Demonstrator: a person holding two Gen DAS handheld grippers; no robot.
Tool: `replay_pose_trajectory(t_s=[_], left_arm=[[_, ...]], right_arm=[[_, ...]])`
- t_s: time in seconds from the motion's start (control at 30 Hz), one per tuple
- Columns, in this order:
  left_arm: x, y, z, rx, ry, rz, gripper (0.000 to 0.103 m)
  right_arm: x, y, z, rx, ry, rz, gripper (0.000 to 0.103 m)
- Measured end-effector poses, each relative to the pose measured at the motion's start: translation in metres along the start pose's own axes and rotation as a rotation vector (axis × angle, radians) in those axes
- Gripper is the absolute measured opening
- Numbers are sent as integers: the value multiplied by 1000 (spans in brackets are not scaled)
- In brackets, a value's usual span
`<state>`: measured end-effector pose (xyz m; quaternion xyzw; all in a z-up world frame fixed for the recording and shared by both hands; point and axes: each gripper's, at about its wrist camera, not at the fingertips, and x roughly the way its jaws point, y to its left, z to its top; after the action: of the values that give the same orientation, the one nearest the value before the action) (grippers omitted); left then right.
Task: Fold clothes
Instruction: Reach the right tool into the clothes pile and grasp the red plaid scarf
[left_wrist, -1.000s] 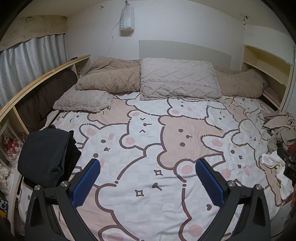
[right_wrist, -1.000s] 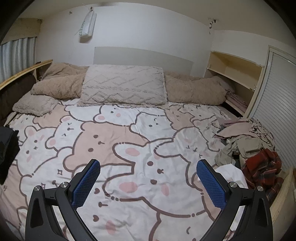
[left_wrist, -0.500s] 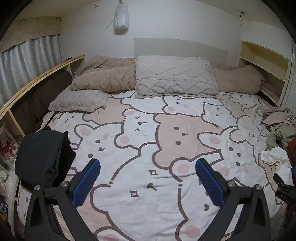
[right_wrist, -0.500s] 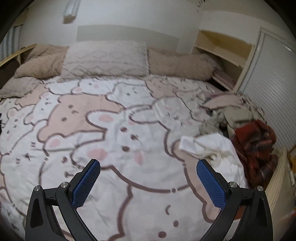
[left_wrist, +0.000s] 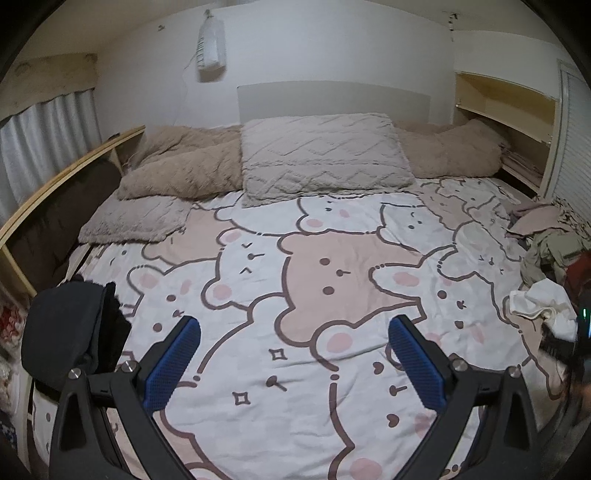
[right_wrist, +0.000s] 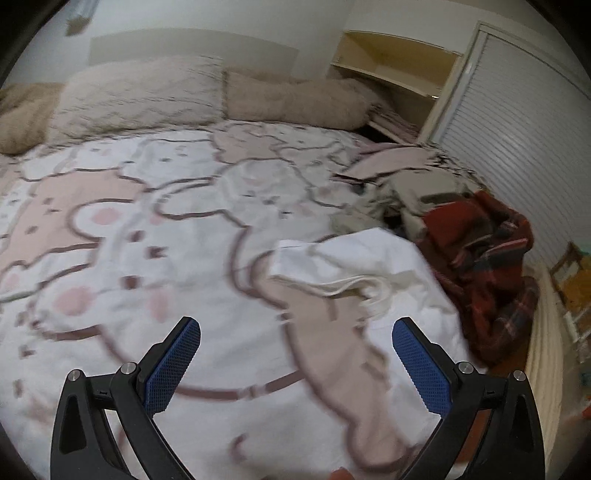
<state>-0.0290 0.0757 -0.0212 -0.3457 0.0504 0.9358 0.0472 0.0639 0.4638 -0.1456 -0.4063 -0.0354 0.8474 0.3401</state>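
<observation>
— Which step is this, would you say?

— Picking the next piece, I'd judge. Nothing is spread out for folding on the bed (left_wrist: 332, 424). The heap of unfolded clothes (right_wrist: 443, 206) sits at the right of the right wrist view, against the slatted door (right_wrist: 517, 129), with a white garment (right_wrist: 354, 262) lying loose at its near edge, right of centre. A red plaid piece (right_wrist: 487, 266) lies just beside it, toward the right edge.

— And the right tongs (right_wrist: 295, 365)?

— Spread wide, nothing between the blue pads (right_wrist: 171, 365), touching nothing. They hang above the bear-print cover, pointed toward the white garment but apart from it. That view is blurred, so fine detail is lost.

— The left tongs (left_wrist: 293, 365)?

— Also wide apart and empty, over the middle of the bed. A dark folded garment (left_wrist: 62, 332) lies at the lower left of that view, near the bed's edge.

— So what does the next move need?

— My guess: bring the right tongs down on an edge of the white garment, pinch one layer only, and drag it to the bare middle of the bed.
</observation>
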Motion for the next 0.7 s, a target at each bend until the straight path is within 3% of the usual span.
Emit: replay_pose_trajectory(t_s=[0.3, 0.43, 0.57, 0.63, 0.67, 0.7], left_arm=[[26, -6, 7, 10, 24, -11, 102], [36, -9, 9, 14, 23, -22, 102], [44, -13, 11, 31, 27, -38, 102], [49, -13, 12, 29, 35, -45, 102], [52, -13, 12, 27, 39, -47, 102], [54, -14, 13, 24, 40, -45, 102]], right_arm=[[54, -110, 71, 158, -2, -360, 103], [72, -153, 101, 178, 62, -441, 103], [95, -191, 110, 149, 138, -558, 103], [112, -214, 107, 173, 198, -572, 103], [119, -223, 103, 190, 223, -561, 102], [128, -232, 97, 205, 249, -544, 90]])
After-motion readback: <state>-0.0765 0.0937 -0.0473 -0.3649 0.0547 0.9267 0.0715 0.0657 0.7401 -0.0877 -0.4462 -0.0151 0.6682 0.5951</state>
